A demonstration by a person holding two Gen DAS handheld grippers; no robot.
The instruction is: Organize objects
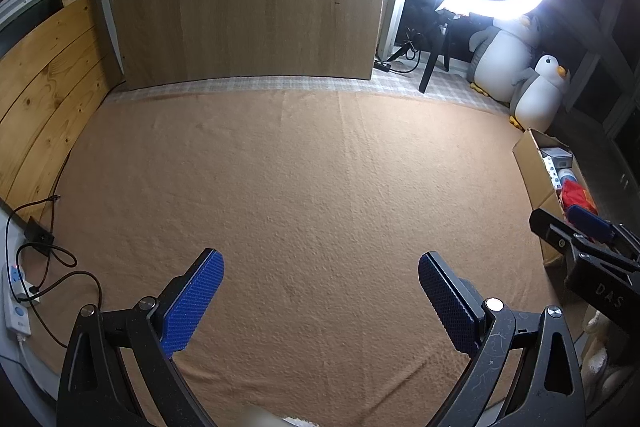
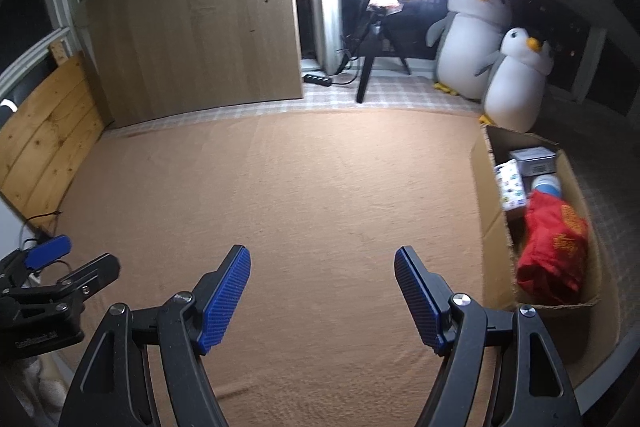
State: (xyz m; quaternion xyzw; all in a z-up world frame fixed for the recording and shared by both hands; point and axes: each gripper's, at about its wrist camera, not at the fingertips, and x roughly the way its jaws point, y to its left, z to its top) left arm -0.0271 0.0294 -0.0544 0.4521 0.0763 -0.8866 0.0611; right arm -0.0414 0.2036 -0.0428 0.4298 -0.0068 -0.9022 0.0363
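Two grippers, both spread wide and holding nothing: left gripper (image 1: 320,291) low over the near edge of the tan blanket (image 1: 300,167), right gripper (image 2: 322,291) beside it over the same edge. Nothing loose seen on the blanket between the blue pads (image 2: 226,297). Probably the closing stretch of the tidying, or a pause before another fetch; hard to say which.

Best kept wide apart and level while scanning the near edge and left corner for strays. Worth steering clear of the cables (image 1: 52,259) at the left edge.

One cardboard box (image 2: 490,211) at the blanket's right edge, top flaps open. Inside, largest first: a red cloth bundle (image 2: 554,247) at the near end; a grey carton (image 2: 536,159) at the far end; a white printed pack (image 2: 510,187) against the left wall; a blue-and-white round item (image 2: 546,185) just behind the bundle, its kind unclear. Fairly full already, so any further piece best lowered gently onto the red bundle.
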